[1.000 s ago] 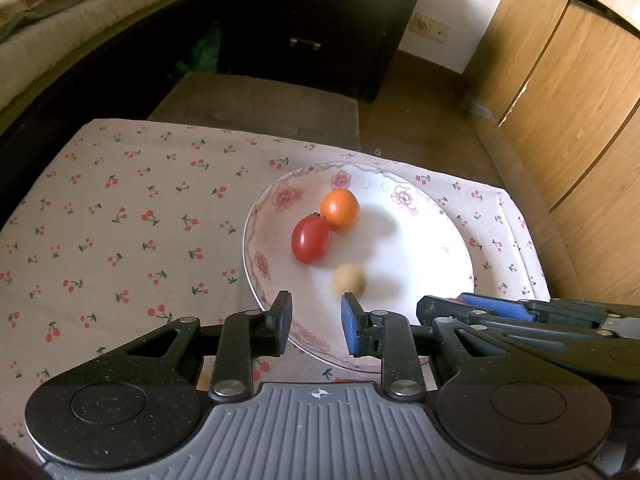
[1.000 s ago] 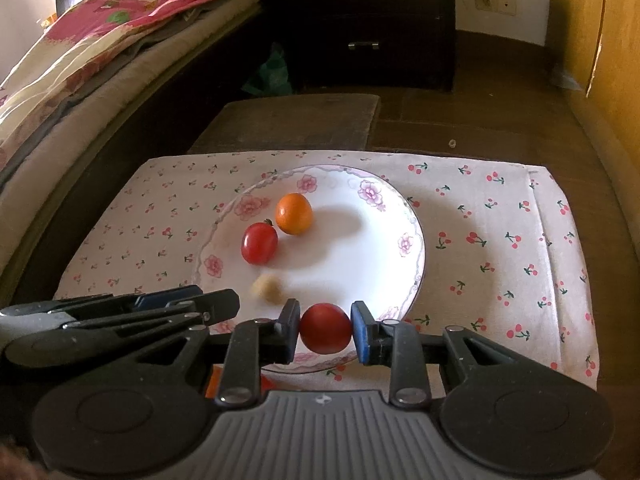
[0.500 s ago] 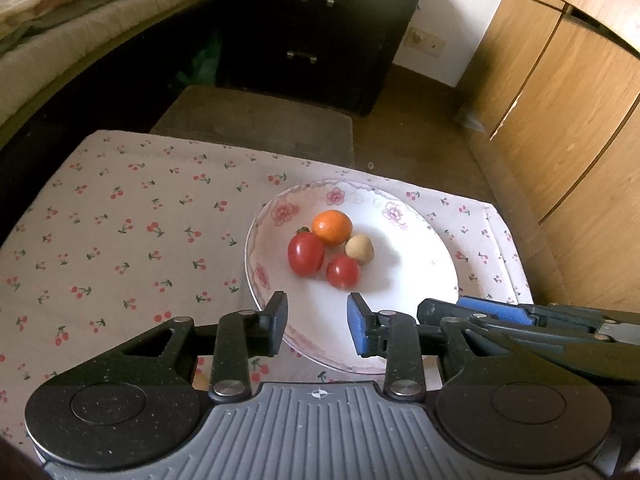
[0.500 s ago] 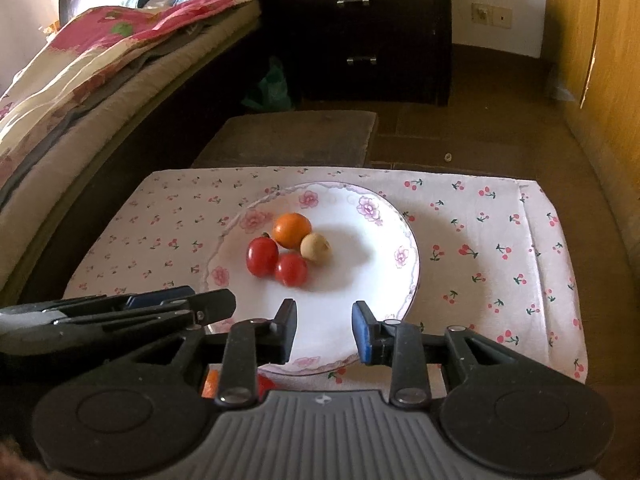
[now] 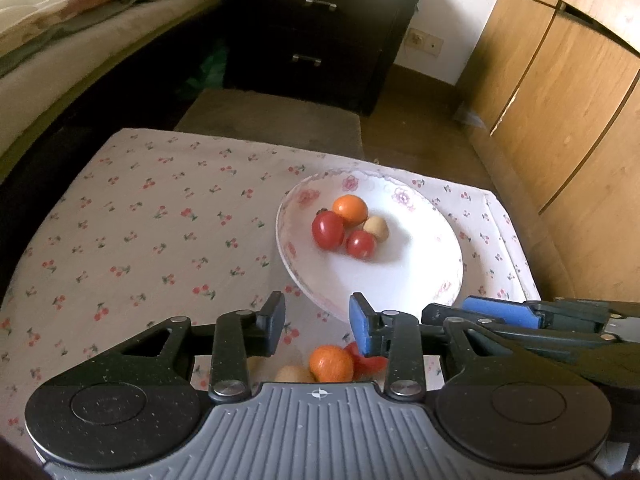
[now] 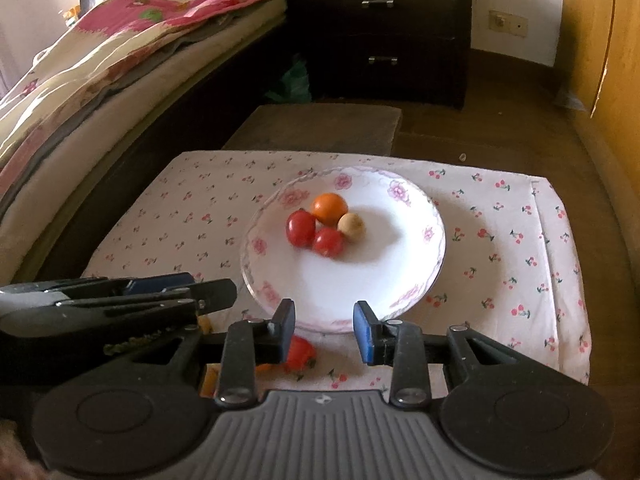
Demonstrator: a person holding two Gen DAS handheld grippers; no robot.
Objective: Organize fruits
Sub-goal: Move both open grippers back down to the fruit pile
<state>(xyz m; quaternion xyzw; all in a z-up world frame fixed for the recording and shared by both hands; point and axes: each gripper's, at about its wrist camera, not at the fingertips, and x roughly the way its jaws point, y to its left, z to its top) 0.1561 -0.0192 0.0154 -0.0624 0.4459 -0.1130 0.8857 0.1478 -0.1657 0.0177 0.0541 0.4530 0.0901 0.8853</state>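
Note:
A white flowered plate [image 5: 400, 280] [image 6: 400, 256] sits on the cherry-print cloth. It holds an orange fruit [image 5: 350, 209] [image 6: 329, 208], two red tomatoes [image 5: 328, 229] [image 5: 361, 244] [image 6: 301, 227] [image 6: 328, 241] and a small tan fruit [image 5: 376, 228] [image 6: 352, 227]. My left gripper [image 5: 317, 320] is open above loose fruit on the cloth: an orange one [image 5: 330, 363], a red one [image 5: 360, 360] and a tan one [image 5: 290, 374]. My right gripper [image 6: 324, 326] is open and empty at the plate's near rim, with a red fruit [image 6: 299, 354] beneath its left finger.
A bed with blankets [image 6: 100, 64] runs along the left. A dark drawer chest [image 6: 380, 36] stands behind, wooden cabinets [image 5: 560, 100] on the right. A brown mat [image 6: 320, 128] lies beyond the cloth's far edge [image 6: 360, 156].
One second ago my right gripper held a red tomato; it let go of it onto the plate, where it sits among the others. Both grippers have pulled back toward me.

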